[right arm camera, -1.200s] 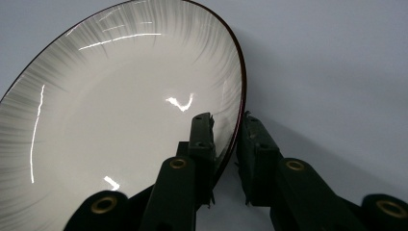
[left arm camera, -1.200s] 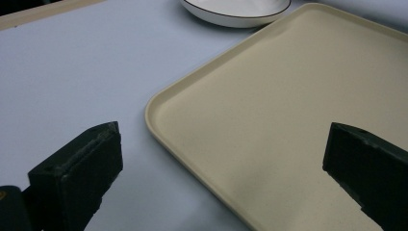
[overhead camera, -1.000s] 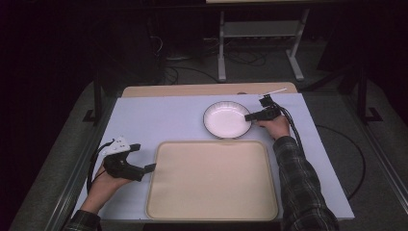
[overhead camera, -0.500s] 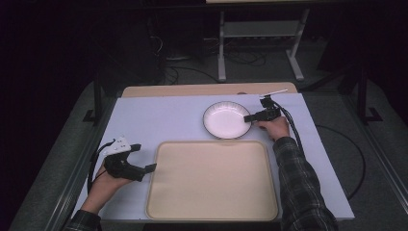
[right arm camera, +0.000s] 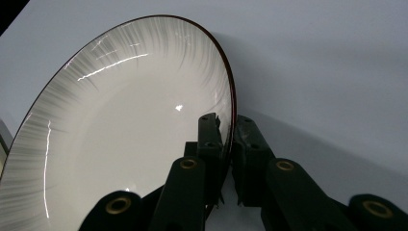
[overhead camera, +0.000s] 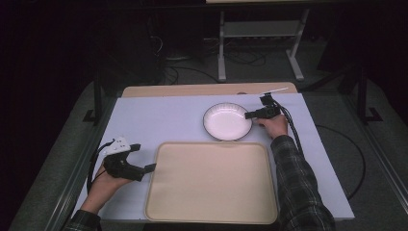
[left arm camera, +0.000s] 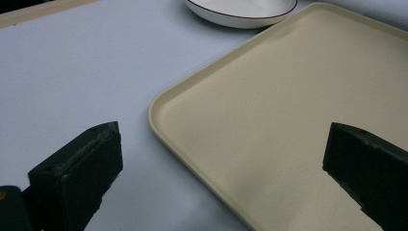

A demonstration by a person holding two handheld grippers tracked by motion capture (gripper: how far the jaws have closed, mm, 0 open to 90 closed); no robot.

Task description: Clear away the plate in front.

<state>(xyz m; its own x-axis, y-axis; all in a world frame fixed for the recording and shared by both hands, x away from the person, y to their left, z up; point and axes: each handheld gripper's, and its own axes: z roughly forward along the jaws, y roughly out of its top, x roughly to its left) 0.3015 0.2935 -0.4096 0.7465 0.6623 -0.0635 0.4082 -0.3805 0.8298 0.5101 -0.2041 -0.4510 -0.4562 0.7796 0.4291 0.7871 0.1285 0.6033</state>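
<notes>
A white plate with a thin dark rim sits on the pale blue tabletop behind a large beige tray. My right gripper is shut on the plate's right rim; in the right gripper view the plate has its edge pinched between the two black jaws of that gripper. My left gripper rests by the tray's left edge, open. In the left gripper view its jaws stand wide apart on either side of the tray's corner, with nothing between them, and the plate lies farther off.
The table's wooden back edge runs behind the plate. A metal stand and cables lie on the dark floor beyond. Bare tabletop stretches left of the plate.
</notes>
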